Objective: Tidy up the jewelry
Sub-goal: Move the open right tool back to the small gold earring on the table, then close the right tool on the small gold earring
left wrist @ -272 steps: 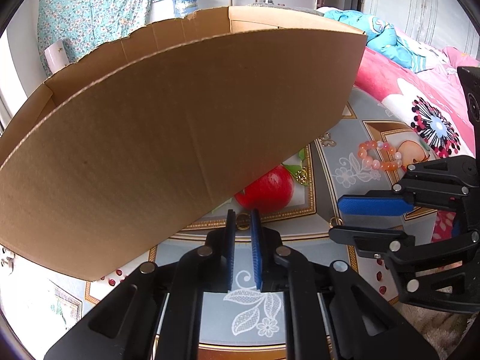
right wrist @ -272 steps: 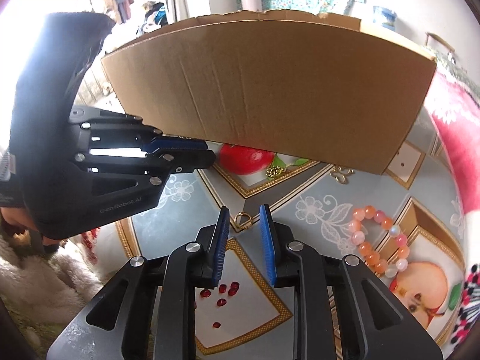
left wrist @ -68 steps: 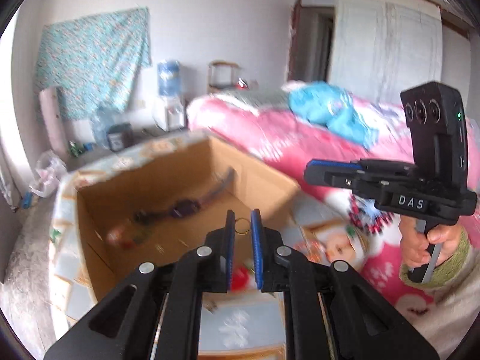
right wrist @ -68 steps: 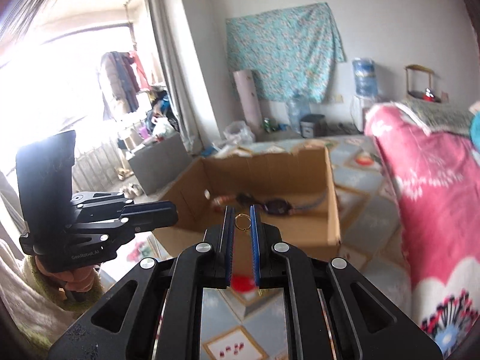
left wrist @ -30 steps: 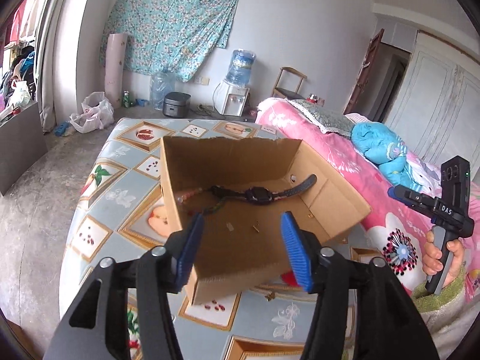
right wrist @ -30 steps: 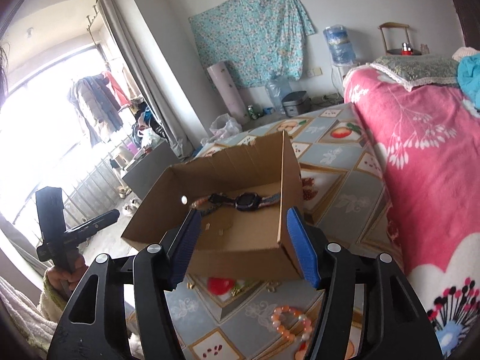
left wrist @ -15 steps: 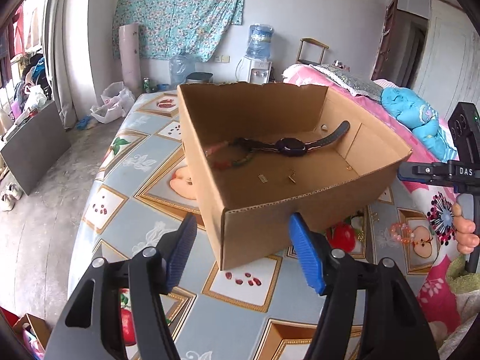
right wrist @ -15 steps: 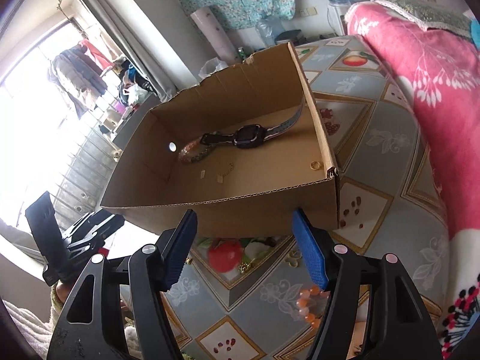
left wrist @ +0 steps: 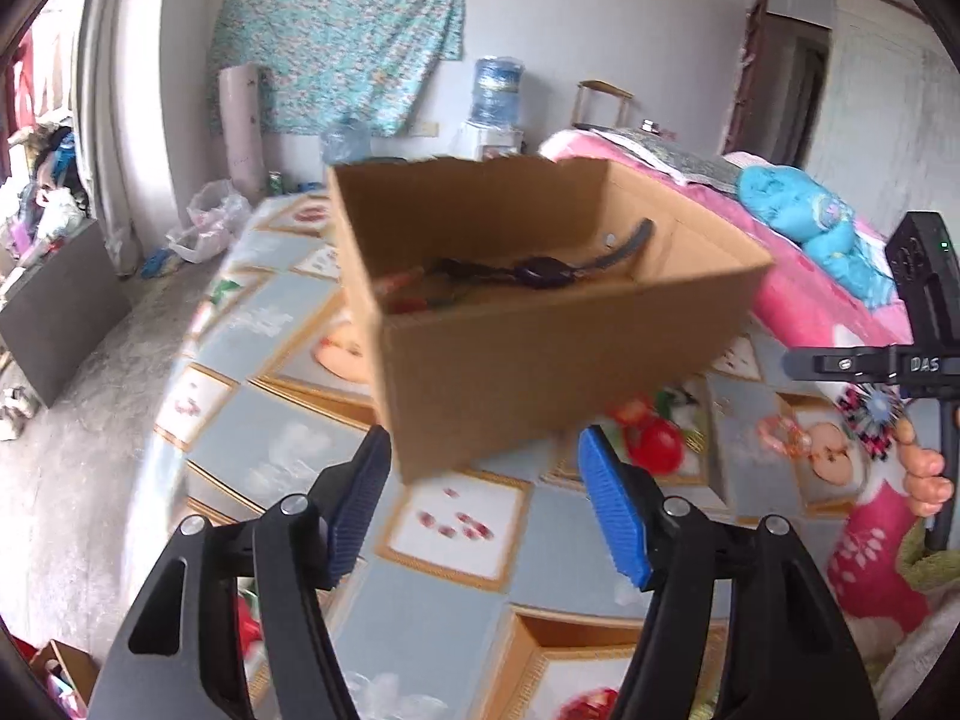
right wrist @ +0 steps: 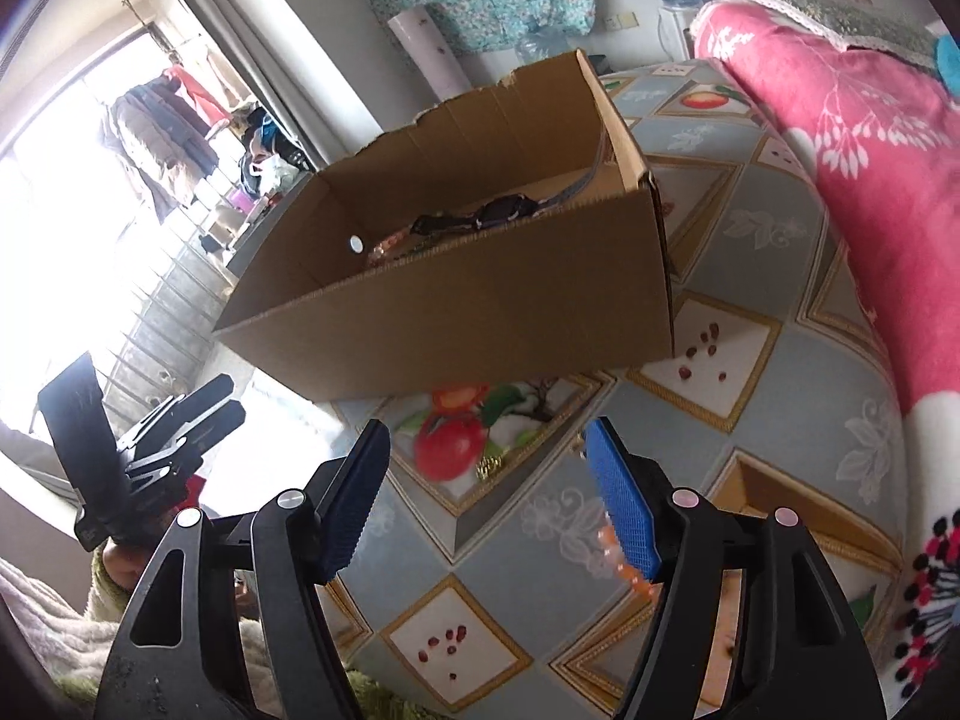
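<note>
Centrally in both wrist views stands an open cardboard box [left wrist: 540,324], plain brown with a ragged torn top edge along its far wall, resting on a patterned cloth [left wrist: 456,600] of grey-blue squares with gold borders and printed fruit. Inside the box lies a dark wristwatch [right wrist: 498,210] with its strap stretched across the floor and one end curling up the far right wall; beside its left end sits a blurred reddish beaded piece [right wrist: 390,246] whose details cannot be made out. Outside the box, a bracelet of orange and pale pink beads [right wrist: 624,564] lies on the cloth at lower centre of the right wrist view, partly hidden behind the blue pad of the right gripper [right wrist: 486,495]. A small gold-coloured item [right wrist: 492,468] rests on the cloth by the printed red fruit, just below the box's near wall. The right gripper's jaws stand wide apart with nothing between them, hovering over the cloth. The left gripper [left wrist: 486,510] is likewise spread open and empty, its blue pads framing the box's near corner at lower centre. At the right edge of the left wrist view, a hand [left wrist: 927,474] holds the other gripper's handle.
</note>
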`<state>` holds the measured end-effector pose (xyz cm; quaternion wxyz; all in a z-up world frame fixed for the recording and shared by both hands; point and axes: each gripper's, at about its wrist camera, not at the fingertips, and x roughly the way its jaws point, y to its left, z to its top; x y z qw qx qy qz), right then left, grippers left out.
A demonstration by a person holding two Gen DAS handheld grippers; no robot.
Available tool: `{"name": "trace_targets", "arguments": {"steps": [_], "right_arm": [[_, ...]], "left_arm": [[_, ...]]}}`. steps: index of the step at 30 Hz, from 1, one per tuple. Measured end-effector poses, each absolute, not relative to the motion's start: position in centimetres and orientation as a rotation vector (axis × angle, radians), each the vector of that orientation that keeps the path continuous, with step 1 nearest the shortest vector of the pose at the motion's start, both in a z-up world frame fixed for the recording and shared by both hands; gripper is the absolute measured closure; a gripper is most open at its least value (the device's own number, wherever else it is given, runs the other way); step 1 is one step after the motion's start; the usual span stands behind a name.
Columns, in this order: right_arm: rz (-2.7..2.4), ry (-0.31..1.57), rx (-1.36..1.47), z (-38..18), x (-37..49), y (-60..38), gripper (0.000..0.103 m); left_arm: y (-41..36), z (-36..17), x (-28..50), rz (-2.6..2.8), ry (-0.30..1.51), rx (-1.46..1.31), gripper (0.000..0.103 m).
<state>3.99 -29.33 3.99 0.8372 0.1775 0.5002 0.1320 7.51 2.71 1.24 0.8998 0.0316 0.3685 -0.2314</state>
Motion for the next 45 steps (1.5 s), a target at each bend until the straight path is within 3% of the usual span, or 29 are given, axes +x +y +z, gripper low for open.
{"name": "trace_targets", "arguments": {"steps": [6, 14, 20, 27, 29, 40, 45], "right_arm": [[0.175, 1.084, 0.255, 2.9, 3.2, -28.4, 0.04], [0.122, 1.13, 0.163, 0.3, 6.0, -27.9, 0.066], [0.084, 1.153, 0.146, -1.0, 6.5, -27.5, 0.08], [0.057, 1.131, 0.018, -1.2, 6.0, -25.9, 0.085], [0.068, 1.128, -0.004, -1.2, 5.8, -25.6, 0.092], [0.081, 1.121, 0.024, -1.1, 5.2, -26.8, 0.092], [0.083, 1.118, 0.038, -1.1, 5.4, -27.0, 0.092]], "left_arm": [[-1.0, -2.2, 6.6, -0.54, 0.86, 0.073, 0.039], [-3.3, -3.6, 6.9, -0.514, 0.85, 0.138, 0.039], [-3.2, -4.3, 7.4, -0.505, 0.869, 0.135, 0.039], [-3.5, -4.6, 7.3, -0.512, 0.86, 0.131, 0.039], [-3.6, -4.5, 7.3, -0.515, 0.856, 0.137, 0.039], [-5.0, -4.1, 7.4, -0.541, 0.838, 0.179, 0.039], [-5.1, -4.4, 7.7, -0.538, 0.864, 0.184, 0.046]]}}
